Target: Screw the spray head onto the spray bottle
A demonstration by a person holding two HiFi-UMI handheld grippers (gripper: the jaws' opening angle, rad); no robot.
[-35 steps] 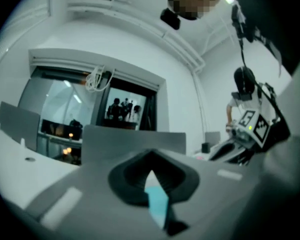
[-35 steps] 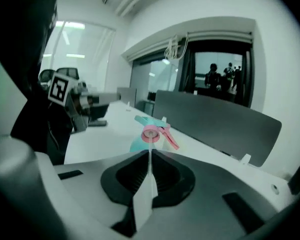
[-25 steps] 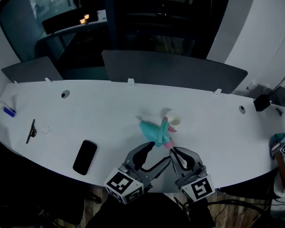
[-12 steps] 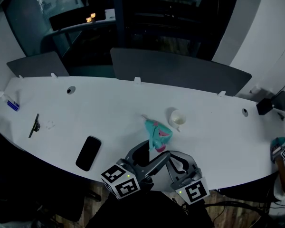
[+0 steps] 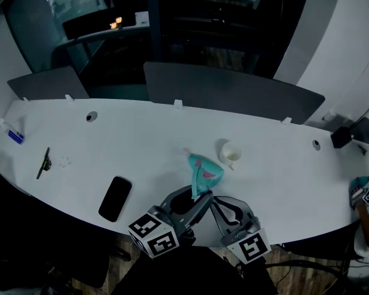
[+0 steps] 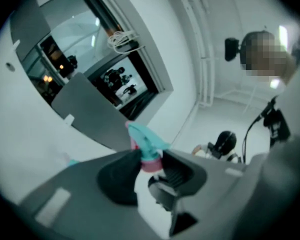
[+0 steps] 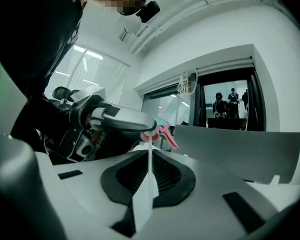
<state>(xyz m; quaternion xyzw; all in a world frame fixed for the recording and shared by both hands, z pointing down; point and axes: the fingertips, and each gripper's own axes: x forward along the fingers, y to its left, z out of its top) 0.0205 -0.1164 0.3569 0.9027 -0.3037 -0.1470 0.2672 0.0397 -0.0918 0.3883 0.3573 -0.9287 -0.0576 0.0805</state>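
The teal spray head [image 5: 203, 172] with a pink collar and pink trigger hangs above the white table [image 5: 141, 140], held between both grippers. My left gripper [image 5: 197, 195] has just been closing, and its pads now press on the pink collar [image 6: 151, 163] under the teal nozzle [image 6: 144, 136]. My right gripper [image 5: 214, 200] is shut on the thin white tube [image 7: 150, 166] that runs down from the collar [image 7: 149, 136]. A small white open-topped bottle [image 5: 229, 153] stands on the table just beyond them, apart from both.
A black phone [image 5: 115, 198] lies left of the grippers, with a black clip [image 5: 44, 162] and a small blue-marked item [image 5: 12, 135] further left. Grey divider panels [image 5: 234, 94] line the table's far edge. A black box [image 5: 339, 136] sits at far right.
My left gripper's jaws, wide open around the spray head before, have closed onto its pink collar. The spray head has moved slightly nearer to me with both grippers.
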